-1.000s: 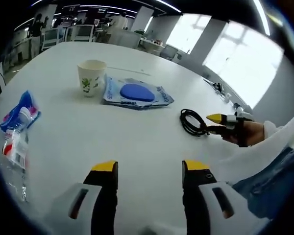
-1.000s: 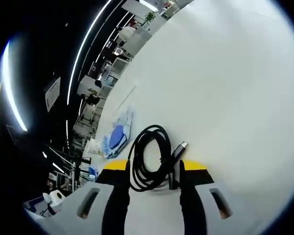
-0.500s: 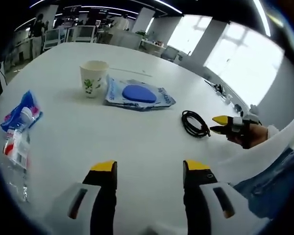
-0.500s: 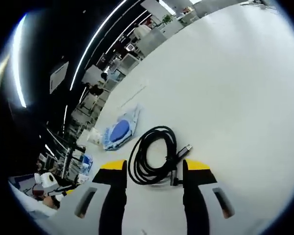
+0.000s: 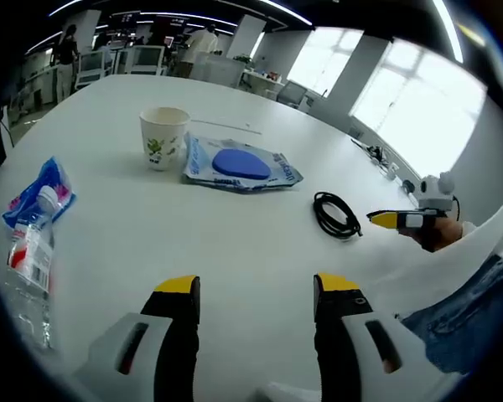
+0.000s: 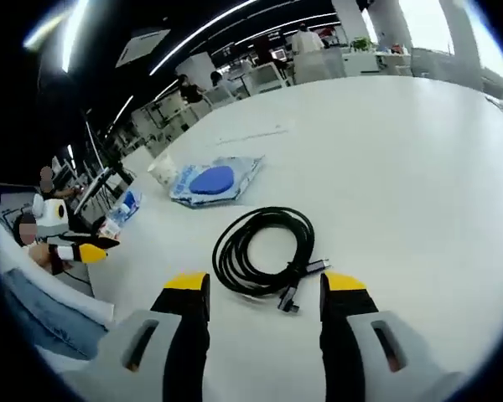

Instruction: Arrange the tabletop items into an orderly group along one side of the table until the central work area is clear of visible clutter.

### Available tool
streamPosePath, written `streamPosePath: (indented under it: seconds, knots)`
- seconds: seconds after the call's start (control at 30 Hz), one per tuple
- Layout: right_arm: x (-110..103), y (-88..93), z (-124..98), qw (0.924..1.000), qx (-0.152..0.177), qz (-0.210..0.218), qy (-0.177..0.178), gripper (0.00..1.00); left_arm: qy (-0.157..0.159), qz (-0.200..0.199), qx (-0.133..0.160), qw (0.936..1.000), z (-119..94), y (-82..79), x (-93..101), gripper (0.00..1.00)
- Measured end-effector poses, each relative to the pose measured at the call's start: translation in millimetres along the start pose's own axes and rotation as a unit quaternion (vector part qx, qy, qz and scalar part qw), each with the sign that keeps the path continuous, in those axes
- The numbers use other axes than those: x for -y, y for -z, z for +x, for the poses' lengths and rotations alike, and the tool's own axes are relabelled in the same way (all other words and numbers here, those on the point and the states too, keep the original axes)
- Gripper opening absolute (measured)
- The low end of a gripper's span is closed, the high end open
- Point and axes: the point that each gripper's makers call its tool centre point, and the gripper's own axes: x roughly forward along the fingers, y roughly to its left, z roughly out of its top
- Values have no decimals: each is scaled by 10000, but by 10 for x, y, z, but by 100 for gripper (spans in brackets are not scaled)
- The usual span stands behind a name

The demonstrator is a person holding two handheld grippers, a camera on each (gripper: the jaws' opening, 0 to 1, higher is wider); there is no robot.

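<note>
A coiled black cable (image 6: 264, 251) lies on the white table (image 6: 402, 167), just ahead of my right gripper (image 6: 266, 285), which is open with nothing between its fingers. The cable's plug points toward the right jaw. The left gripper view has the same cable (image 5: 335, 213) at right of centre, with the right gripper (image 5: 400, 219) just beyond it. My left gripper (image 5: 256, 289) is open over bare table. Farther off stand a paper cup (image 5: 163, 138) and a flat blue packet (image 5: 239, 163). A plastic bottle (image 5: 29, 260) and a blue wrapper (image 5: 38, 188) lie at the left.
From the right gripper view, the blue packet (image 6: 214, 180) and cup (image 6: 161, 170) lie beyond the cable, and the left gripper (image 6: 80, 249) shows at the left edge with a person's sleeve. Desks and people fill the room behind. The table's far right is bare.
My right gripper has drawn back and rolled level, so the cable now lies ahead of its jaws instead of between them. The cable stays on the table. The left gripper has barely moved.
</note>
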Motion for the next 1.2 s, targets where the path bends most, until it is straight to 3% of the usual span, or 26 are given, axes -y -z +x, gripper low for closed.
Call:
streamPosePath:
  seconds: [0.13,0.47,0.57,1.2]
  knots:
    - [-90,-23,-12,10000,65,52,-13,55,-3,36,-31,10000,1,11,0,55]
    - [-70,-22,-3,9997,90,243,-21,54,37,55,-65,10000,23,16,14,54]
    - [-73,18,-11,10000,-70,5,71,53,34,55,-83,9999,22,21,12,54]
    - [7,-55,-79,9995,31,260,150,51,-120,-1,-14,9999,5,-74,-98,54]
